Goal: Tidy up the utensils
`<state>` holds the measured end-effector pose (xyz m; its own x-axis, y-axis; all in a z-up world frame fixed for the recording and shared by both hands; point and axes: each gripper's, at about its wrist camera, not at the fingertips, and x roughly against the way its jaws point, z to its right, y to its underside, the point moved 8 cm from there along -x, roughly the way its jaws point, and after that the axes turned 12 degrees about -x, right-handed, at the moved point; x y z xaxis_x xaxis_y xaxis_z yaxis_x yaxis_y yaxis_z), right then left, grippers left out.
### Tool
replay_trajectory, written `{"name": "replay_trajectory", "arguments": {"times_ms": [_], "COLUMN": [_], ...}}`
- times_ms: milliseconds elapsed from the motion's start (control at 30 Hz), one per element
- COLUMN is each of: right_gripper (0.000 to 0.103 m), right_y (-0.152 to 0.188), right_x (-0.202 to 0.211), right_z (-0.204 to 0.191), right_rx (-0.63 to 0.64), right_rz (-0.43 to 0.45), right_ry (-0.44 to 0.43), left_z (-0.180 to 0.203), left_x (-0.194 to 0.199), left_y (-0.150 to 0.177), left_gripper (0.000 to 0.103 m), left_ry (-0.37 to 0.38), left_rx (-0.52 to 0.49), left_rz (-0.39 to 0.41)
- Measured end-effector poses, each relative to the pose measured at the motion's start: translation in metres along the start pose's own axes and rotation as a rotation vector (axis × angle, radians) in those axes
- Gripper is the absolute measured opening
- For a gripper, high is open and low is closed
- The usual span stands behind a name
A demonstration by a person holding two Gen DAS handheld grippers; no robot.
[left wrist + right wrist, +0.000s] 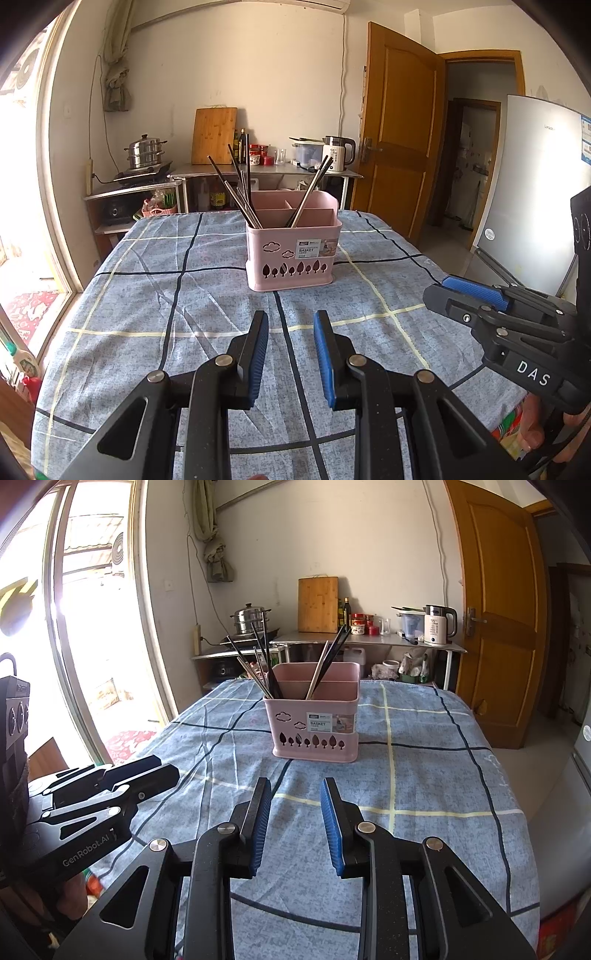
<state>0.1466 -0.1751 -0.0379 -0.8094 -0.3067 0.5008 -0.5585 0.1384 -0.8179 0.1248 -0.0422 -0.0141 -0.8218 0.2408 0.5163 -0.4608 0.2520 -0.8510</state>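
Plaid tablecloth (pixel 147 295), pink "BASKET"-labelled caddy (pixel 291 254)

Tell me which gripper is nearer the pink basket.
Too close to call. The left gripper and right gripper both hover open over the tablecloth, short of the pink basket, roughly level with each other.
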Motion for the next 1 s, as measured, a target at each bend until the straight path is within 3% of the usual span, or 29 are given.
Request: {"name": "replay_trajectory", "arguments": {"times_ms": [1000], "right_gripper": [0.029], "right_y": [0.0008], "right_x": [0.0004], "right_z": [0.0038], "right_rx": [-0.003], "right_rz": [-0.001], "right_ry": [0.005], "left_z": [0.0006], "left_x": [-0.0022], "left_y": [0.0062], "left_gripper": [0.025], "left_ry": [0.001], "left_rx": [0.010], "left_rz": [-0.009]}}
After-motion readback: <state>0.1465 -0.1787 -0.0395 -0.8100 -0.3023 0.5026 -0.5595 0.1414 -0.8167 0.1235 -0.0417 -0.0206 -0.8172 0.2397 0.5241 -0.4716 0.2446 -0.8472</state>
